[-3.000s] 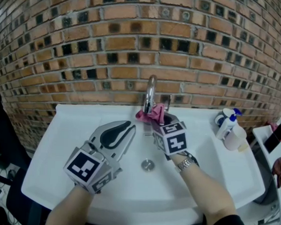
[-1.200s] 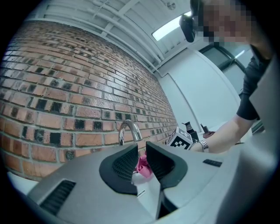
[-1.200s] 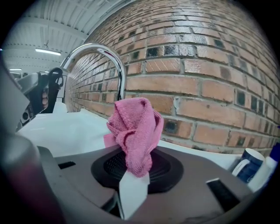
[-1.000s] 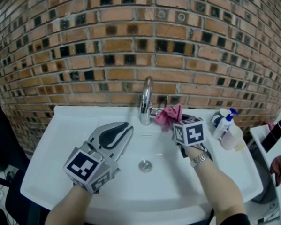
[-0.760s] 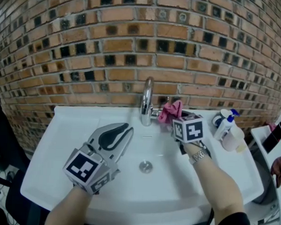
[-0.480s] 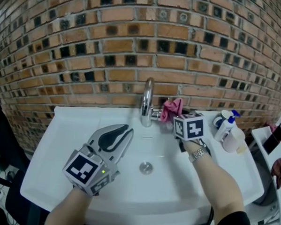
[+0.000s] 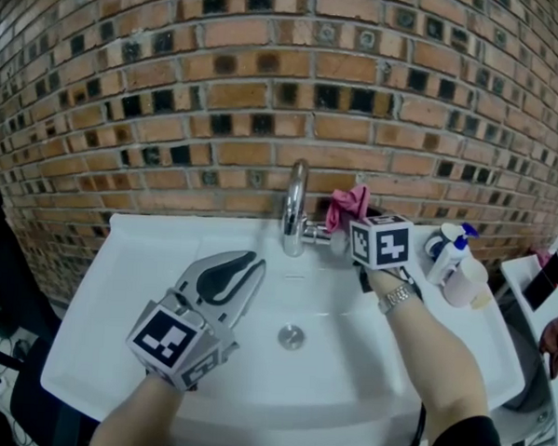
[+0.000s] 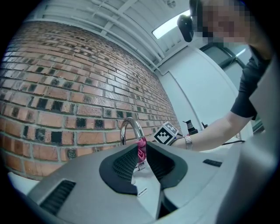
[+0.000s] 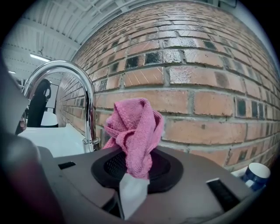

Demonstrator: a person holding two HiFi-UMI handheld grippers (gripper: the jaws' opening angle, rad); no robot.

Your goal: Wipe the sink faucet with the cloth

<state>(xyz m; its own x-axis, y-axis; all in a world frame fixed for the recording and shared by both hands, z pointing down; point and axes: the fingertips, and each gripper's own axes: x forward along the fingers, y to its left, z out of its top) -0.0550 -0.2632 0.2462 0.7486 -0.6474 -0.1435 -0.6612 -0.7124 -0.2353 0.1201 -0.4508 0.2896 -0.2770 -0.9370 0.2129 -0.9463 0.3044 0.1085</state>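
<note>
Place: a washroom corner in a plain, hall-like building, as far as I can tell.
Fixture: I face a white sink [image 7: 117, 284] with a chrome faucet [image 7: 296, 204].
Wall: a bare brick wall [image 7: 174, 91] stands right behind it.
Supplies: pump bottles [image 7: 450, 250] stand at my right.
Overhead: a white ceiling [image 8: 109, 13] with a strip light [image 8: 168, 27].

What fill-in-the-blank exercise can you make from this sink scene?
1. The right hand-held gripper grips a pink ____.
2. In the head view, that pink thing is to the ____ of the faucet.
3. The wall behind the sink is made of ____.
4. The left hand-held gripper, over the sink, is ____.

Missing words: cloth; right; brick; empty
</note>
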